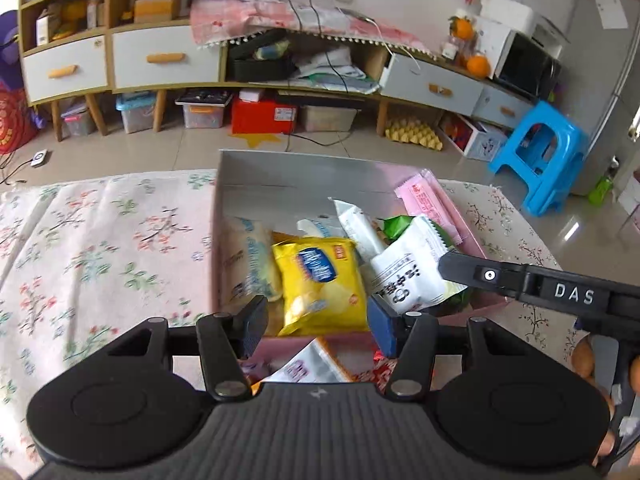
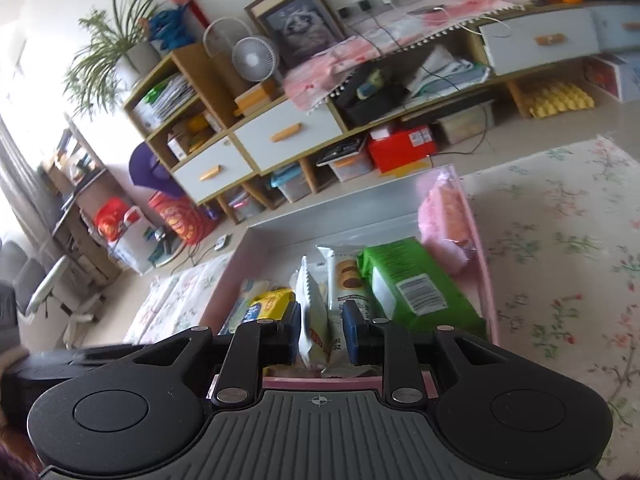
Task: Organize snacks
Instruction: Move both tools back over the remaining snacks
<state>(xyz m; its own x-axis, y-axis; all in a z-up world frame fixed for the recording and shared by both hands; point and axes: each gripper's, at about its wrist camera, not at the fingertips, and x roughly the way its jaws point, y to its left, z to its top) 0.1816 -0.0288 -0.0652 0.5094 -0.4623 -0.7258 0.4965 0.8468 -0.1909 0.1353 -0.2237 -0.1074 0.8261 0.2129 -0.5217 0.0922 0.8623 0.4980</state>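
Observation:
A pink box with grey inner walls stands on the flowered cloth and holds several snack packs. My left gripper hangs over its near edge, shut on a yellow chip bag whose lower sides sit against the pads. In the right wrist view my right gripper is open around an upright white packet with a serrated edge; a gap shows beside the right pad. One finger of that gripper lies against the same white packet. A green pack and pink packs fill the box's right side.
Outside the box's near wall lie an orange-and-white packet and a red wrapper. The flowered cloth spreads on both sides of the box. A blue stool and a low cabinet stand on the floor beyond.

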